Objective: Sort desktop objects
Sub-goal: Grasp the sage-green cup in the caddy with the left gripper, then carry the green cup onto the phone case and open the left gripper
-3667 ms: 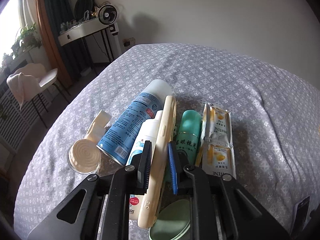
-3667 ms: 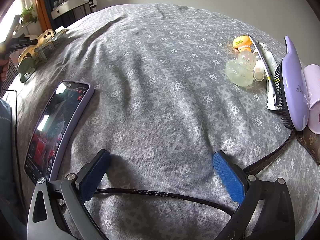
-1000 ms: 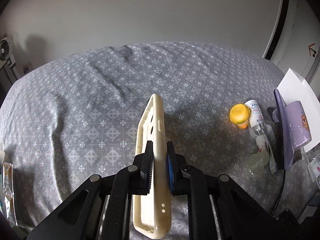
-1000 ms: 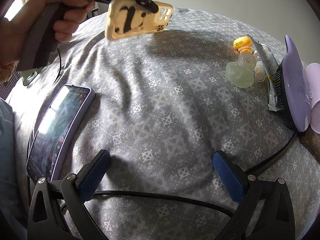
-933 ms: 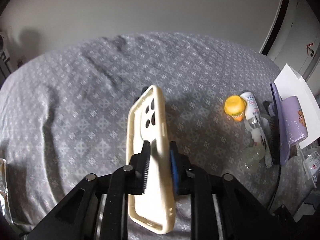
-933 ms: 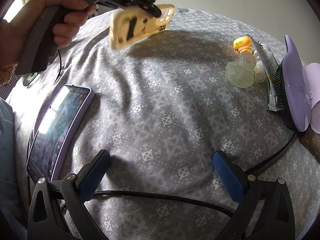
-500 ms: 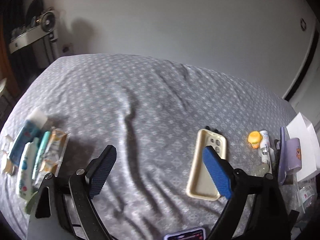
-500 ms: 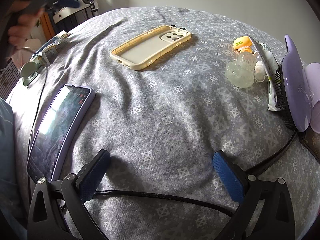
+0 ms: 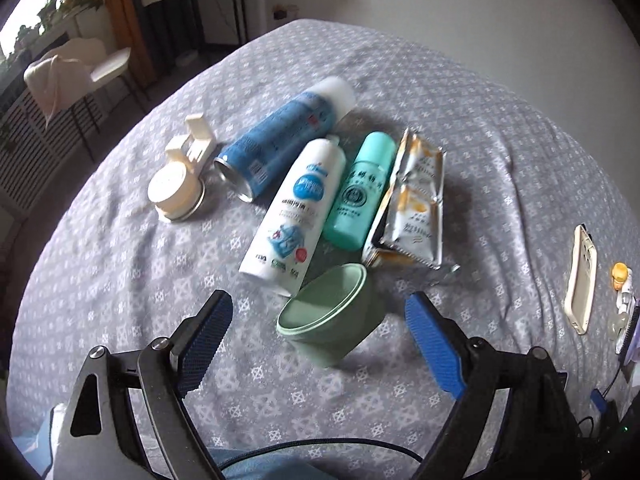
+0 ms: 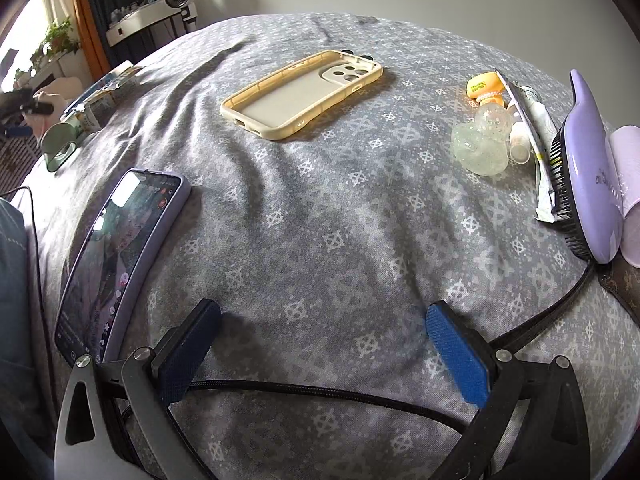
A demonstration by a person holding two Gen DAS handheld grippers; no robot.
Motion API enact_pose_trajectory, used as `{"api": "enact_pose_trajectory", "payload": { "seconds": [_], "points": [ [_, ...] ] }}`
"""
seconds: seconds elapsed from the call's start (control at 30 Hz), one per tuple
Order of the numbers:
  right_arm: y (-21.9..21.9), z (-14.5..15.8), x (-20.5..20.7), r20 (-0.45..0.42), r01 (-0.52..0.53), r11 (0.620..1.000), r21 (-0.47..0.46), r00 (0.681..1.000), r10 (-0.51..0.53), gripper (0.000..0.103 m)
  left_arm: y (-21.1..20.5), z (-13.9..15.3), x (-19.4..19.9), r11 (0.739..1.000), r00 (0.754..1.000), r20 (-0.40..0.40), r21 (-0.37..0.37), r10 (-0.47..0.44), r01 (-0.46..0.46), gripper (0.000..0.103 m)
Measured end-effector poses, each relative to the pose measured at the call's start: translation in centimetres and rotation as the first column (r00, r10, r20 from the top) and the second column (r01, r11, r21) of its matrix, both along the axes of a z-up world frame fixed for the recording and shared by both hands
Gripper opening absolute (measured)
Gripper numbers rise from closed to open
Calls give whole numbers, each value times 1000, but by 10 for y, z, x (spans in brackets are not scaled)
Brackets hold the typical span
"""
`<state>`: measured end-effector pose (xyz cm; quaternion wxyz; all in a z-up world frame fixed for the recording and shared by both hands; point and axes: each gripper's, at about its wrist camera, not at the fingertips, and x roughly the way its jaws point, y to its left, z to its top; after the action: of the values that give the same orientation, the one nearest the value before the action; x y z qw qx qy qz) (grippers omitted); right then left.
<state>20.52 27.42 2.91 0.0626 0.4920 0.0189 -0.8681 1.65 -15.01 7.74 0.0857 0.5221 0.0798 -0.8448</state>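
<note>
My left gripper is open and empty, its fingers on either side of a green cup that lies tilted on the grey patterned cloth. Beyond the cup lie a white bottle, a teal bottle, a blue spray can, foil sachets and a cream round holder. The cream phone case lies open side up at the right; it also shows in the right wrist view. My right gripper is open and empty, low over bare cloth.
A purple phone lies left of my right gripper. At the right lie an orange cap, a clear plastic piece, a tube and a purple hairbrush. A black cable crosses near my right gripper. A chair stands beyond the left edge.
My left gripper carried the phone case from the bottle group to the right, let it go on the cloth, opened, and swung back over the green cup. My right gripper has not moved.
</note>
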Motion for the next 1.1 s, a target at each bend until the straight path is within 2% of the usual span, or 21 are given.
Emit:
{"api": "enact_pose_trajectory", "payload": {
  "seconds": [0.2, 0.33, 0.4, 0.43, 0.53, 0.67, 0.83, 1.1],
  "points": [
    [0, 0, 0, 0, 0, 1000, 0, 1000, 0, 103, 25, -25, -20, 991, 990, 97, -66, -105, 112, 89],
    [0, 0, -1, 0, 0, 1000, 0, 1000, 0, 103, 32, -44, -24, 987, 984, 142, -101, -111, 126, 89],
    [0, 0, 0, 0, 0, 1000, -1, 1000, 0, 103, 30, -48, -26, 988, 982, 150, -84, -114, 127, 81],
    [0, 0, 0, 0, 0, 1000, -1, 1000, 0, 103, 29, -50, -25, 989, 982, 154, -80, -108, 122, 73],
    [0, 0, 0, 0, 0, 1000, 0, 1000, 0, 103, 24, -49, -23, 994, 986, 138, -47, -95, 102, 64],
    [0, 0, 0, 0, -1, 1000, 0, 1000, 1, 103, 23, -45, -18, 995, 989, 110, -17, -96, 99, 45],
    [0, 0, 0, 0, -1, 1000, -1, 1000, 1, 103, 27, -31, -5, 995, 994, 49, -16, -100, 101, 39],
    [0, -1, 1, 0, -1, 1000, -1, 1000, 1, 103, 22, -3, 11, 995, 993, -62, -7, -102, 102, 38]
  ]
}}
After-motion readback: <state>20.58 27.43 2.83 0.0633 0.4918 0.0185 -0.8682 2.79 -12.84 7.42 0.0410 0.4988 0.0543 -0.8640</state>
